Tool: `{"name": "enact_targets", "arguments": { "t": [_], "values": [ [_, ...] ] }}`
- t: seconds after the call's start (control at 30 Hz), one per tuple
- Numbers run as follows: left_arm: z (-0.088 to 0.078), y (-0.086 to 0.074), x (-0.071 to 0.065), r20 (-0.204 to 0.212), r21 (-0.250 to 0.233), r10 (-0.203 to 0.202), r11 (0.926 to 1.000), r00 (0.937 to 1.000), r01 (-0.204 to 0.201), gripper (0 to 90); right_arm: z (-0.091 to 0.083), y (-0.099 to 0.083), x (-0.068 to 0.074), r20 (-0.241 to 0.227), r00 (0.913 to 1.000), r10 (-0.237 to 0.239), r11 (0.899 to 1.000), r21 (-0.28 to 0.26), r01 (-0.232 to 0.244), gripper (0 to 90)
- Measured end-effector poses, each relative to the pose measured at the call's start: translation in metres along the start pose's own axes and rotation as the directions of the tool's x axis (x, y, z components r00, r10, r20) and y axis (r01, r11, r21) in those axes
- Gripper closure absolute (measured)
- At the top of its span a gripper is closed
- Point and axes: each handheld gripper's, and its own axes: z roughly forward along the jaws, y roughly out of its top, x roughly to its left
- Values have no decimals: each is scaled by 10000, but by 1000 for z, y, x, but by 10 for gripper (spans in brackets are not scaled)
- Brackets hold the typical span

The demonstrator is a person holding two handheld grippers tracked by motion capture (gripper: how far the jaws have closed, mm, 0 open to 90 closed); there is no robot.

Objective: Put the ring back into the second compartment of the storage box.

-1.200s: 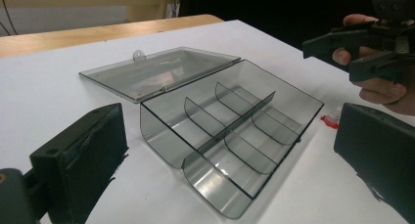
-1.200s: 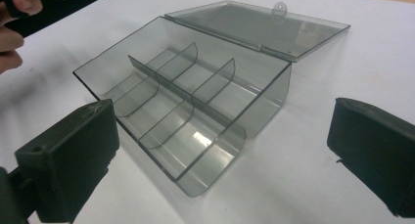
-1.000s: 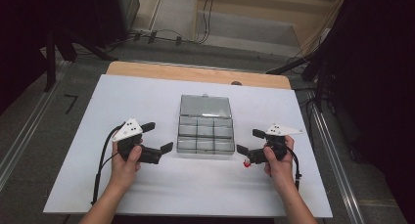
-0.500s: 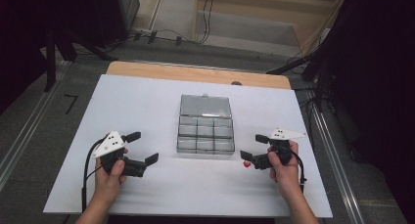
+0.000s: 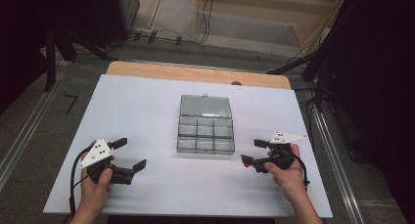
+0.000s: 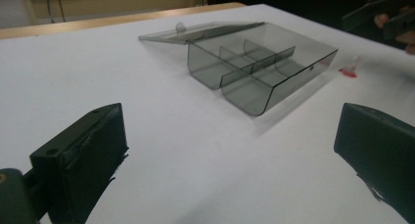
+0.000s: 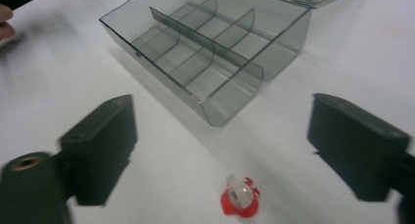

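A clear grey compartment box (image 5: 205, 136) (image 6: 259, 72) (image 7: 205, 53) stands open mid-table, its lid (image 5: 205, 106) lying flat behind it. No compartment that I can see holds anything. A small red and clear piece (image 7: 240, 198) (image 5: 243, 164) (image 6: 348, 70) lies on the table right of the box. My right gripper (image 5: 250, 152) (image 7: 227, 150) is open around it; its jaws have just been closing a little and the pads stand apart from the piece. My left gripper (image 5: 132, 153) (image 6: 230, 155) is open over bare table at the front left, with nothing between its jaws.
The white table top (image 5: 147, 111) has a wooden strip (image 5: 195, 73) along its far edge. Cables (image 5: 161, 35) and dark stands lie on the floor beyond. A rail (image 5: 337, 170) runs along the table's right side.
The left hand has drawn its gripper leftward and toward the front edge, away from the box. The right hand has stayed almost in place beside the red piece.
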Motion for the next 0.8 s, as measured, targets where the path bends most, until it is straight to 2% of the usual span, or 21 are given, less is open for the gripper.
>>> {"name": "enact_targets", "arguments": {
  "t": [0.1, 0.17, 0.3, 0.37, 0.47, 0.57, 0.7, 0.8],
  "values": [
    [-1, -3, 4, -40, -128, -148, 9998, 9999, 148, 0, -3, -3, 0, 218, 9997, 103, 9999, 34, -104, 226],
    [0, -5, 5, -112, -41, -105, 9999, 9999, 104, 0, -4, -5, 0, 326, 9995, -28, 9998, 221, 21, 278],
    [1, -8, 7, -64, -34, -210, 9998, 9998, 210, 0, -6, -8, -4, 43, 10000, -81, 9988, 474, 79, 402],
    [1, -9, 8, -61, -95, -287, 9995, 9996, 286, 0, -6, -10, -5, 204, 9995, -252, 9980, 587, 240, 449],
    [0, -10, 9, -11, -84, -383, 9992, 9993, 383, 0, -4, -13, -5, 97, 9977, -673, 9943, 831, 663, 499],
    [0, -10, 10, 30, -136, -472, 9988, 9989, 472, 0, -3, -14, -5, 76, 9970, -774, 9934, 850, 765, 535],
    [0, -10, 11, 51, -138, -551, 9984, 9985, 552, 0, -2, -18, -8, -107, 9972, -743, 9939, 814, 749, 562],
    [0, -11, 11, 44, -119, -535, 9985, 9986, 536, 0, -1, -21, -12, -210, 9974, -687, 9945, 781, 702, 615]
  ]
}}
